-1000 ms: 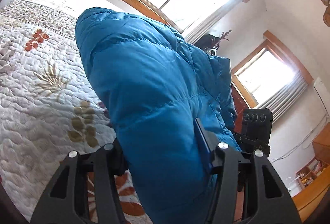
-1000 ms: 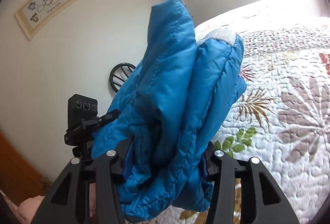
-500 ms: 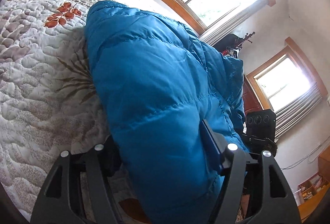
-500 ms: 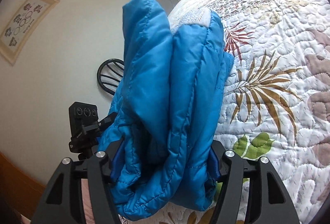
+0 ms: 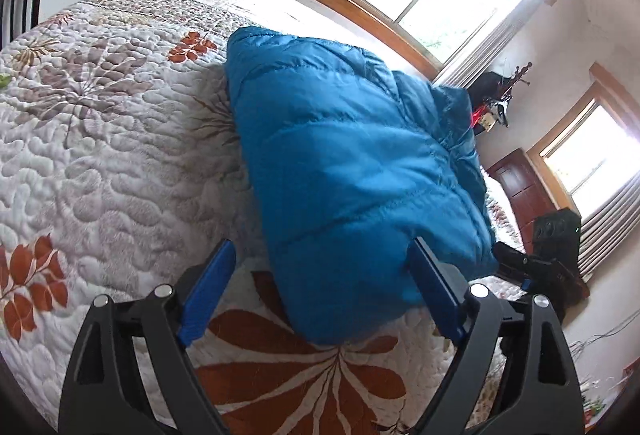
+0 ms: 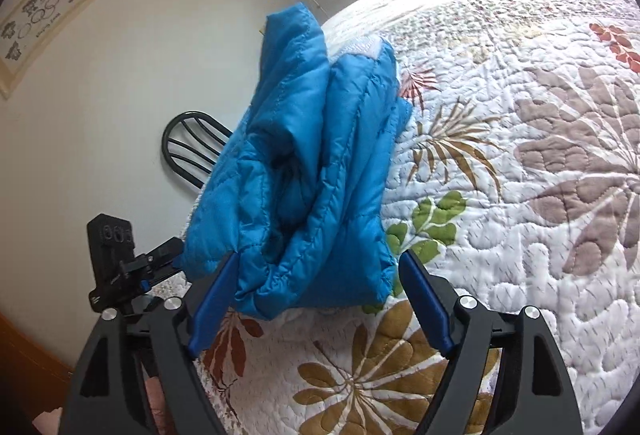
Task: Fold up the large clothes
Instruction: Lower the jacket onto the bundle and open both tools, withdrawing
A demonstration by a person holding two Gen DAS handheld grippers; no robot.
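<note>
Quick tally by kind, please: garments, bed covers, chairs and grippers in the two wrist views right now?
Blue quilted puffer jacket: 1
White floral quilted bedspread: 1
Black metal chair: 1
Hand-held grippers, left and right: 2
Total: 5

1. Framed picture (image 6: 44,23) on the wall, upper left of the right wrist view: small line of lettering under ring shapes, way too tiny and blurry to read.
2. White mark on the black device (image 6: 110,255): unreadable too.
3. Nothing else legible anywhere.
</note>
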